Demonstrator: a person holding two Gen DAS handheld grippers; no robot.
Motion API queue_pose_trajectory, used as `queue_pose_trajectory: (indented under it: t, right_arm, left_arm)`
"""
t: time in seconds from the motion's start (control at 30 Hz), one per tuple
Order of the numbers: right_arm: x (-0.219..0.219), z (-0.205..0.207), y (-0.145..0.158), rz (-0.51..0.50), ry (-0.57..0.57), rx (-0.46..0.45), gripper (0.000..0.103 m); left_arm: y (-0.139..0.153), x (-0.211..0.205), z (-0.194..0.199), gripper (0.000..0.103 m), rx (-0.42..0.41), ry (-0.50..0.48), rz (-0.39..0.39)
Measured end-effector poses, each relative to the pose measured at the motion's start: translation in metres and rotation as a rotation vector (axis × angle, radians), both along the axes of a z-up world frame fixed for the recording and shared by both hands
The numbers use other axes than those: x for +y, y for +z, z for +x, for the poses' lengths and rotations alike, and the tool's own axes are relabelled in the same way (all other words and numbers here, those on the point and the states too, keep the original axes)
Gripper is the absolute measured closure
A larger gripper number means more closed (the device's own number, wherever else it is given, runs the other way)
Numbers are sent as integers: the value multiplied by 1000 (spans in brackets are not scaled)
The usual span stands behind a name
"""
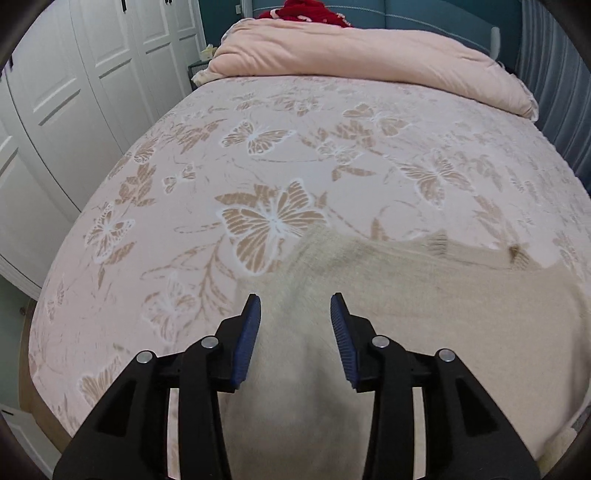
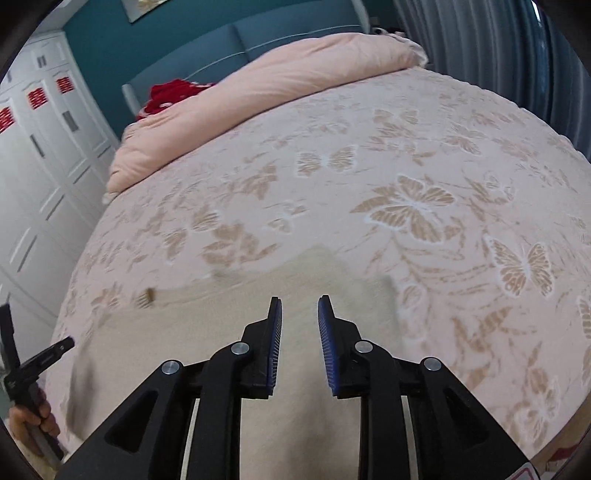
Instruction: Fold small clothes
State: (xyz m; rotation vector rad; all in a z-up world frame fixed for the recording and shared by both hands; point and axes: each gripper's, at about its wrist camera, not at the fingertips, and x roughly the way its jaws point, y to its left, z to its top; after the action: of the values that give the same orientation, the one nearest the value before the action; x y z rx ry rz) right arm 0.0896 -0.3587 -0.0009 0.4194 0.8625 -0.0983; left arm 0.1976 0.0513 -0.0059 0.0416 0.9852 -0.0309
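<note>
A small cream knit garment [image 1: 424, 295] lies spread on the butterfly-patterned bed cover [image 1: 295, 147], near the front edge. My left gripper [image 1: 295, 306] is open above the garment's left part, nothing between its blue pads. In the right wrist view the same garment [image 2: 221, 325] lies under my right gripper [image 2: 300, 308], which is open and empty above its right part. The left gripper [image 2: 40, 362] with the hand holding it shows at the far left of the right wrist view. The garment is blurred in both views.
A rolled pink duvet [image 1: 369, 55] lies across the head of the bed, with a red item [image 1: 306, 9] behind it. White wardrobe doors [image 1: 74, 92] stand on the left, a grey curtain [image 2: 498, 48] on the right. The bed cover [image 2: 406, 166] stretches beyond the garment.
</note>
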Motion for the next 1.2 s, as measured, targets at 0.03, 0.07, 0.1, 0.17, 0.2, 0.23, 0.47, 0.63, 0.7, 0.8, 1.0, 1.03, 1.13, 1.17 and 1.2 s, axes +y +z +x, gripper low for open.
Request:
queue_pose_trajectory:
  t: [0.03, 0.07, 0.1, 0.17, 0.2, 0.23, 0.47, 0.63, 0.7, 0.8, 1.0, 1.03, 1.13, 1.17, 1.2]
  right_arm:
    - [20, -8, 1, 23, 47, -3, 80]
    - [46, -18, -1, 54, 102, 0, 80]
    - [70, -26, -5, 82, 153, 11, 80]
    - [119, -38, -17, 100, 263, 46, 81]
    - [140, -43, -22, 68, 306, 59, 81]
    - [157, -47, -27, 39, 342, 69, 81]
    - [105, -68, -59, -33, 210, 159, 100]
    - [8, -108, -87, 60, 2, 199, 103]
    - [-3, -114, -89, 149, -40, 198, 103]
    - [15, -110, -75, 104, -28, 217, 97]
    - [38, -127, -54, 175, 17, 171, 40]
    - [38, -126, -57, 195, 16, 175, 38]
    - [25, -121, -77, 338, -29, 202, 38]
    - [18, -118, -84, 390, -51, 207, 38]
    - [11, -114, -89, 420, -84, 214, 38]
  left_arm:
    - [5, -7, -17, 55, 5, -15, -38]
    - [6, -16, -35, 47, 17, -33, -78]
    - [5, -27, -52, 46, 33, -53, -107]
    - [-7, -51, -82, 46, 62, -105, -115]
    - [-14, -63, -93, 46, 62, -129, -85]
    - [-22, -72, -103, 46, 59, -144, -35]
    - [-59, -26, -112, 46, 103, -45, 71]
    - [-72, 4, -121, 46, 97, -61, 23]
    - [-75, -6, -125, 45, 67, -67, 84]
    - [-63, -6, -129, 45, 68, -25, 41]
    - [-25, 52, -154, 13, 10, 164, -245]
    - [-28, 62, -154, 11, 23, 197, -286]
    - [-49, 85, -142, 11, 97, 290, -411]
    - [-56, 88, -136, 11, 116, 306, -450]
    - [-63, 89, -129, 11, 140, 321, -472]
